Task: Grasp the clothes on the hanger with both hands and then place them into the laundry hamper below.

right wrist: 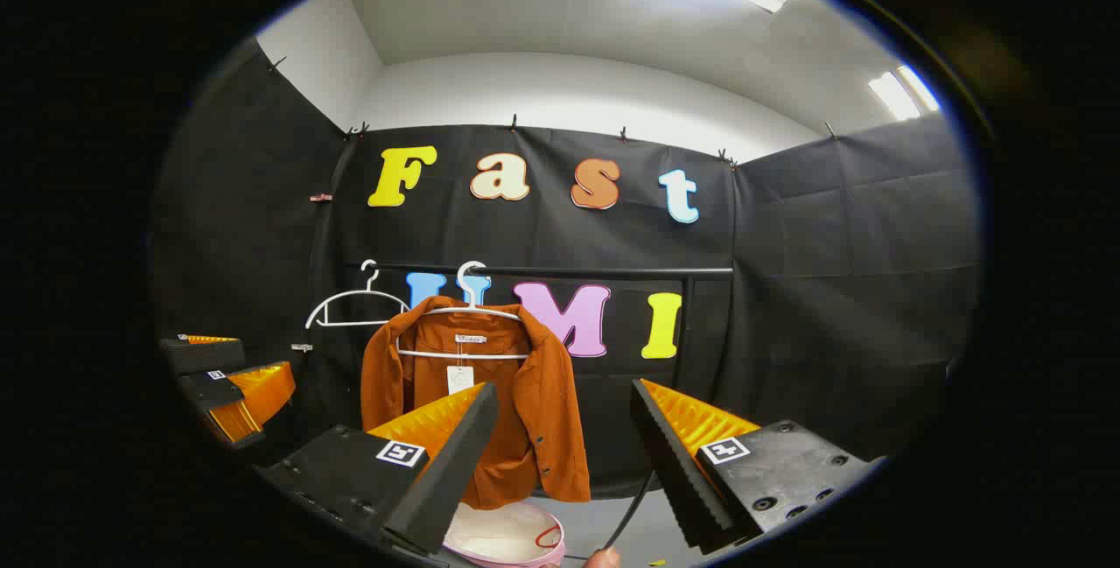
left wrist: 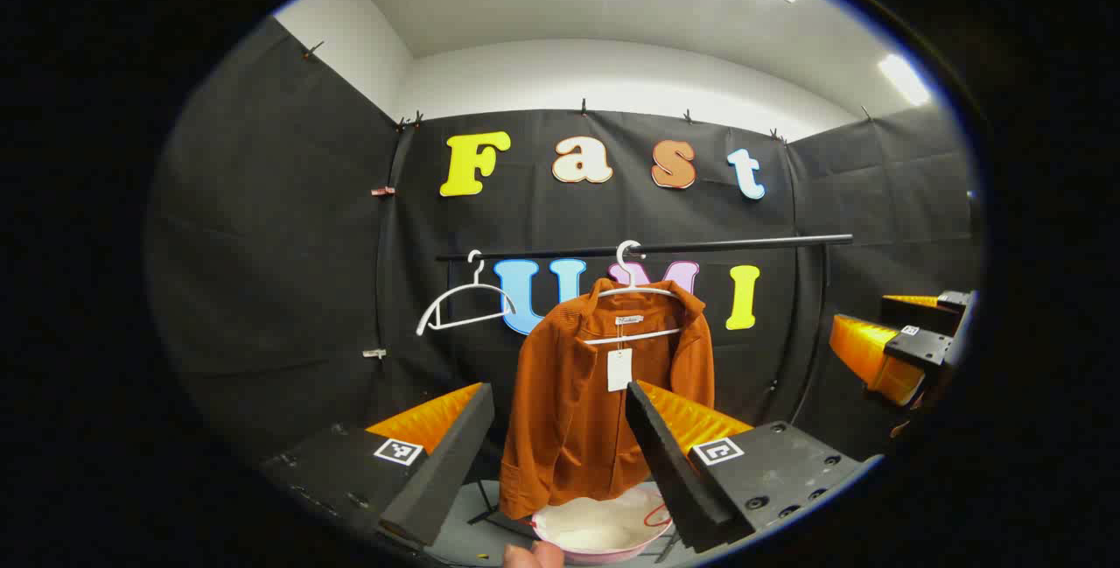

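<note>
An orange-brown shirt with a white tag hangs on a white hanger from a black rail; the right gripper view shows the same shirt left of centre. Below it stands a pink-rimmed hamper with a pale lining, also seen low in the right gripper view as the hamper. My left gripper is open, well short of the shirt. My right gripper is open too, aimed at the shirt's right edge. The right gripper appears at the far right of the left gripper view, and the left gripper at the far left of the right gripper view.
An empty white hanger hangs on the rail left of the shirt. A dark upright of the rack stands at the rail's right end. Black cloth walls close the booth on three sides. A thin black cable runs across the grey floor.
</note>
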### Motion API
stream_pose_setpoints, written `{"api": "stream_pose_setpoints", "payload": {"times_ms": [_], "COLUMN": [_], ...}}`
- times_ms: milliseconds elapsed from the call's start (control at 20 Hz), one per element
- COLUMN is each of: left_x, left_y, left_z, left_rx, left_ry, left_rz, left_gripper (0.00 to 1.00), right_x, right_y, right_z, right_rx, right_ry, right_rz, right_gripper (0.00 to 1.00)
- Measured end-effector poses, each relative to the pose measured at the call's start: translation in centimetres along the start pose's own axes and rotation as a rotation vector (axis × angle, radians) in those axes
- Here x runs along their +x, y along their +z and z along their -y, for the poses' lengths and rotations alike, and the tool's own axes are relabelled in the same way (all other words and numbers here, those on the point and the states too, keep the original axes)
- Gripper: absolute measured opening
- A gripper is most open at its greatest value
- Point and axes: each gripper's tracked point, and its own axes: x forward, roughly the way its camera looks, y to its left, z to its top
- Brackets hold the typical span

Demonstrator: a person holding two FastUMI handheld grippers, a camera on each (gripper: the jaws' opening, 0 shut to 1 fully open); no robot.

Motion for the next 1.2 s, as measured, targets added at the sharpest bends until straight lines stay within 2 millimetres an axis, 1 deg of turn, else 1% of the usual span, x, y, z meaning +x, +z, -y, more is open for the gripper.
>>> {"api": "stream_pose_setpoints", "payload": {"times_ms": [50,150,200,250,350,500,700,900,1050,1150,1200], "left_x": [0.0,-0.1,-0.1,0.0,0.0,0.0,0.1,0.4,0.9,2.0,2.8], "left_y": [-0.2,0.3,0.5,0.5,0.5,0.0,0.0,-0.2,-0.6,-1.0,-1.3], "left_z": [0.3,0.5,0.3,0.3,0.1,0.0,0.2,-0.1,0.0,0.4,0.6], "left_rx": [0.001,-0.013,-0.021,-0.026,-0.03,-0.024,-0.041,-0.031,-0.025,-0.025,-0.02], "left_ry": [-0.008,-0.016,-0.016,-0.016,-0.017,-0.017,-0.03,-0.035,-0.04,-0.058,-0.064], "left_rz": [-0.006,0.006,0.013,0.015,0.012,0.001,0.0,-0.002,-0.013,-0.022,-0.024], "left_gripper": [0.96,0.96,0.96,0.96,0.96,0.96,0.96,0.96,0.96,0.96,0.96], "right_x": [0.0,0.2,0.2,0.2,0.2,0.2,0.2,0.4,0.7,1.4,2.0], "right_y": [0.1,0.2,0.1,0.1,0.1,-0.1,-0.1,-0.3,-0.7,-1.6,-2.1], "right_z": [0.1,0.1,0.1,0.0,-0.1,-0.4,-0.4,-0.5,-0.7,-1.1,-1.1], "right_rx": [-0.004,-0.008,-0.009,-0.01,-0.011,-0.012,-0.015,-0.016,-0.009,0.006,0.019], "right_ry": [0.0,0.0,0.002,0.003,0.002,0.005,-0.001,-0.01,-0.011,0.003,0.01], "right_rz": [0.002,0.004,0.001,-0.001,0.0,-0.004,-0.006,-0.01,-0.016,-0.04,-0.051], "right_gripper": [0.98,0.98,1.0,0.98,0.98,0.98,0.98,0.98,0.98,0.96,0.98]}}
